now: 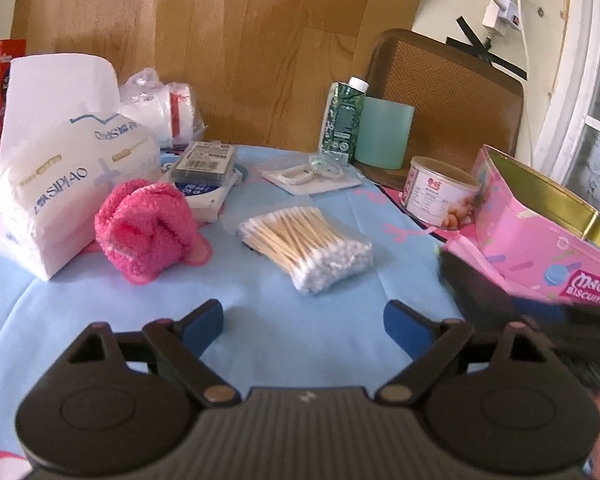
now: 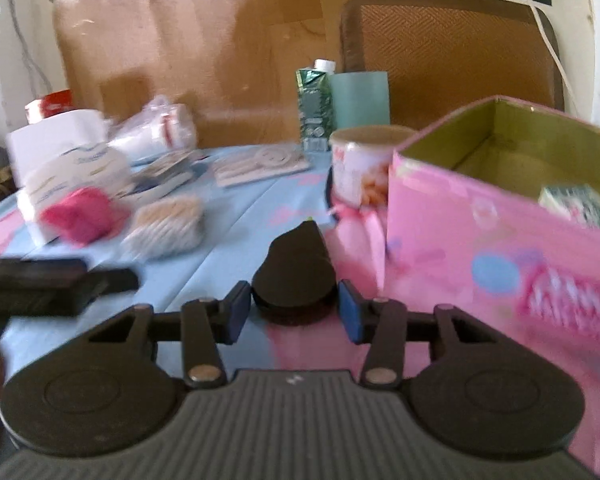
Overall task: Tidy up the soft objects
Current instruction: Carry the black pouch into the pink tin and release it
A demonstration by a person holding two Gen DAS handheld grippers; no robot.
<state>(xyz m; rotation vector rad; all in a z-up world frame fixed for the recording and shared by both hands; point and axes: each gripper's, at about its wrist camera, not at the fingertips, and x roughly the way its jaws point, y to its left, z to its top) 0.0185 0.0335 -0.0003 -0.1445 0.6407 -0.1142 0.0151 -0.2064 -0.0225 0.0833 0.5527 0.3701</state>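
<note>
My left gripper is open and empty, low over the blue cloth, in front of a bag of cotton swabs. A fluffy pink soft item lies left of the swabs beside a white tissue pack. My right gripper is shut on a black teardrop-shaped sponge, held just left of the open pink biscuit tin. The tin also shows at the right of the left wrist view. A small green and white packet lies inside the tin.
A round can stands behind the tin. A green carton and teal cup stand at the back. A flat grey box, a clear packet and a wrapped white roll lie on the cloth. A chair back is behind.
</note>
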